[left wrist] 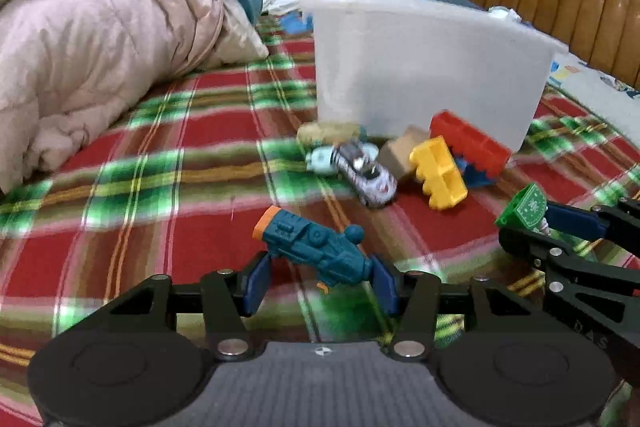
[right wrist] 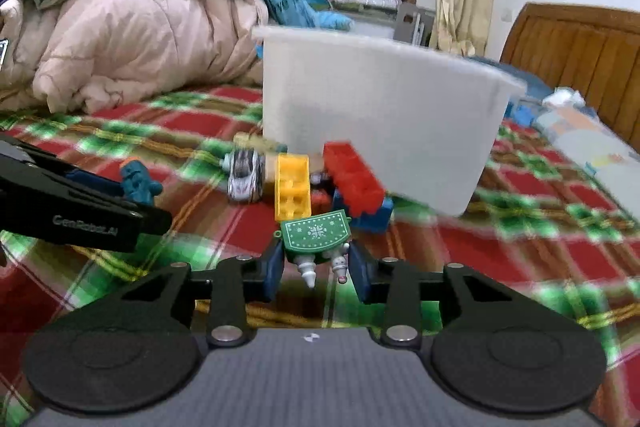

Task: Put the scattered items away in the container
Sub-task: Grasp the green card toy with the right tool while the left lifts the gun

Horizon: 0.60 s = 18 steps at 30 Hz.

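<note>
**Two toys held, tub ahead**

My left gripper [left wrist: 320,281] pinches the teal toy gun [left wrist: 312,247]. My right gripper [right wrist: 318,273] pinches the green toy [right wrist: 316,237]. Both sit low over the plaid bed [left wrist: 160,187]. I should lift them high, clearing the blocks pile [right wrist: 320,183], then drop them over the white tub [left wrist: 420,67] beyond.

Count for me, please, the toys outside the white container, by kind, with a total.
Building bricks: 3 - red, yellow, blue.
Toy cars: 2 - silver, pale one behind it.
Teal toy gun: 1, in the left gripper.
Green snowflake toy: 1, in the right gripper.
Tan block: 1.
Yellowish item by the container: 1, too blurred to name.
Total: 9.
</note>
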Tool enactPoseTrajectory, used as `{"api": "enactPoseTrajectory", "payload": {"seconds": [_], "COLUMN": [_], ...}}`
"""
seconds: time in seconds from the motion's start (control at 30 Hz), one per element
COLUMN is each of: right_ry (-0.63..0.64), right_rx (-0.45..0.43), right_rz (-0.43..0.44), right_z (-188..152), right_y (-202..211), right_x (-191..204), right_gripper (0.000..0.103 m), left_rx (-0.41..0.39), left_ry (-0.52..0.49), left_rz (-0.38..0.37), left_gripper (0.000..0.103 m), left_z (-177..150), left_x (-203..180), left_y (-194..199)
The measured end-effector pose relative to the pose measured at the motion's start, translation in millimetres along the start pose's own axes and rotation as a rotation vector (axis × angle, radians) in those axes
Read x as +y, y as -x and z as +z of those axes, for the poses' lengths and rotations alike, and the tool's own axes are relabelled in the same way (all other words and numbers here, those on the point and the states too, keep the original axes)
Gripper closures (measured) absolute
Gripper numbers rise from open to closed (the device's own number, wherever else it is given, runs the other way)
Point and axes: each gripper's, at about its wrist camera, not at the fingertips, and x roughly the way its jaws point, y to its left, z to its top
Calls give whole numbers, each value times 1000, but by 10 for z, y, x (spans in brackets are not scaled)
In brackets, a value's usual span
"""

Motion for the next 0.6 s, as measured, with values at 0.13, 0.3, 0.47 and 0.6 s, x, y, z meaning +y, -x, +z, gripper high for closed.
{"api": "enactPoseTrajectory", "payload": {"seconds": [0.13, 0.3, 0.47, 0.6], "right_ry": [4, -12, -30, -46], "right_rx": [-64, -129, -135, -97], "right_rz": [-23, -52, -61, -43], "right_z": [211, 481, 509, 390], "right_y": [102, 171, 171, 99], "right_x": [-77, -235, -324, -303], "right_gripper": [64, 64, 64, 64], "left_rx": [-56, -123, -110, -56], "left_ry": [-15, -25, -23, -59], "left_rz": [-14, -34, -23, -27], "left_gripper": [59, 59, 53, 40], "left_z": [263, 608, 636, 456], "left_x": [-70, -152, -111, -135], "left_y": [112, 232, 178, -34]}}
